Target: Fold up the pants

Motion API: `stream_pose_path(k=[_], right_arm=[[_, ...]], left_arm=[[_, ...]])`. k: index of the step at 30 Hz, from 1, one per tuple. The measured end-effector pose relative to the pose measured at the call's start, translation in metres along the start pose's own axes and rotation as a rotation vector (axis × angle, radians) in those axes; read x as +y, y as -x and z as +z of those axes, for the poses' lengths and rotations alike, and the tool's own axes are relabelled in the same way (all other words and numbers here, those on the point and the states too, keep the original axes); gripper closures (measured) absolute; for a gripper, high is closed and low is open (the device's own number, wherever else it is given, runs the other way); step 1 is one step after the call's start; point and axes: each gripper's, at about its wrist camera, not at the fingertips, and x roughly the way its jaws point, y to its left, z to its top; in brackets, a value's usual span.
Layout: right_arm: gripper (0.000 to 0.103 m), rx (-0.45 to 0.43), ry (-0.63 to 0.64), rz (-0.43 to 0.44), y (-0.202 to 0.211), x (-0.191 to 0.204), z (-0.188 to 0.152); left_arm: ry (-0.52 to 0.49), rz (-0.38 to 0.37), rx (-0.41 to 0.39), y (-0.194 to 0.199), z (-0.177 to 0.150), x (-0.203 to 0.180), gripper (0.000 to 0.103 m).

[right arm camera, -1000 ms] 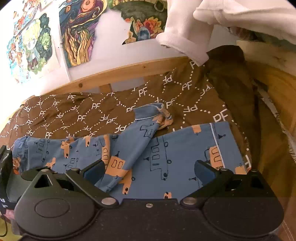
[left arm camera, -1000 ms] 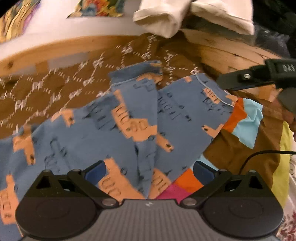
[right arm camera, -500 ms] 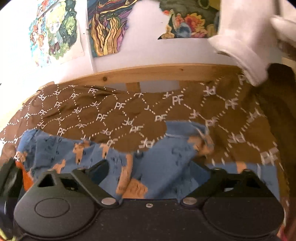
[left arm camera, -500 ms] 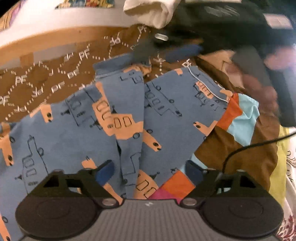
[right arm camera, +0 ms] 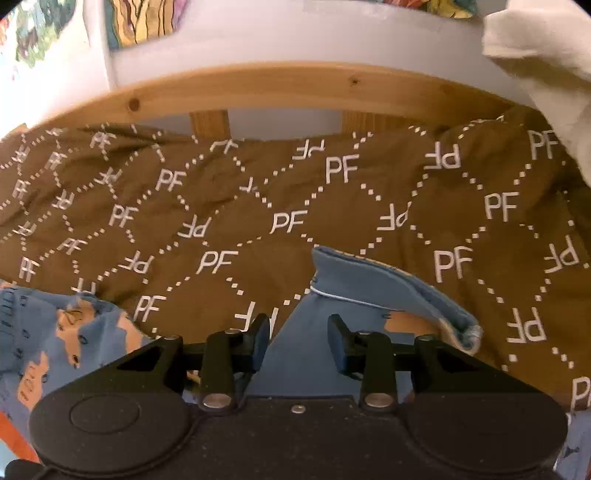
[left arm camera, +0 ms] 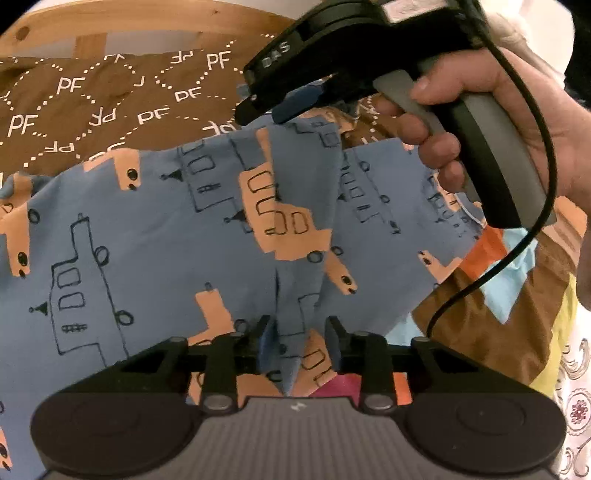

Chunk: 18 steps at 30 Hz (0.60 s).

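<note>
beyond the blue truck-print cotton pants (left arm camera: pixel 155 236), open brown quilted bedspread with white lettering (right arm camera: pixel 295 199) is lying bare, giving passage up to the curved pale wooden bed rail (right arm camera: pixel 288 86), which is blocking the far side. a hanging white cloth (right arm camera: pixel 546 62) is crowding the upper right. the right gripper (left arm camera: pixel 280 107) is overhanging the pants' far edge.

You see a brown PF-monogram blanket (right arm camera: pixel 295 206) spread to the wooden bed rail (right arm camera: pixel 295 83). Colourful drawings (right arm camera: pixel 140 18) hang above; white cloth (right arm camera: pixel 546 59) drapes at the rail's right end.
</note>
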Motion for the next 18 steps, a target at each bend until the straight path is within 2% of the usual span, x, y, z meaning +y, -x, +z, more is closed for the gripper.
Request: stream_pose_path(k=[4, 6, 7, 8, 11, 14, 18], right_arm=[[0.065, 0.030, 0.013, -0.039, -0.014, 0.011, 0.004], [0.068, 0.044, 0.028, -0.064, -0.021, 0.014, 0.006], [0.074, 0.045, 0.031, -0.078, -0.023, 0.014, 0.007], [0.092, 0.045, 0.034, -0.103, -0.024, 0.013, 0.007], [0.103, 0.022, -0.013, -0.092, -0.018, 0.003, 0.005], [0.103, -0.047, -0.085, -0.060, 0.000, -0.009, -0.003], [0.103, -0.129, -0.124, -0.031, 0.028, -0.024, -0.013]], left_arm=[[-0.029, 0.024, 0.015, -0.002, 0.000, -0.003, 0.075], [-0.034, 0.034, 0.027, -0.004, 0.001, -0.004, 0.084], [-0.033, 0.036, 0.034, -0.004, 0.001, -0.003, 0.086], [-0.028, 0.035, 0.040, -0.004, 0.002, -0.002, 0.089], [0.002, 0.019, 0.050, -0.003, 0.005, 0.001, 0.096], [0.017, 0.017, 0.050, 0.001, 0.006, 0.003, 0.096], [-0.024, 0.043, 0.046, 0.003, 0.004, -0.001, 0.095]])
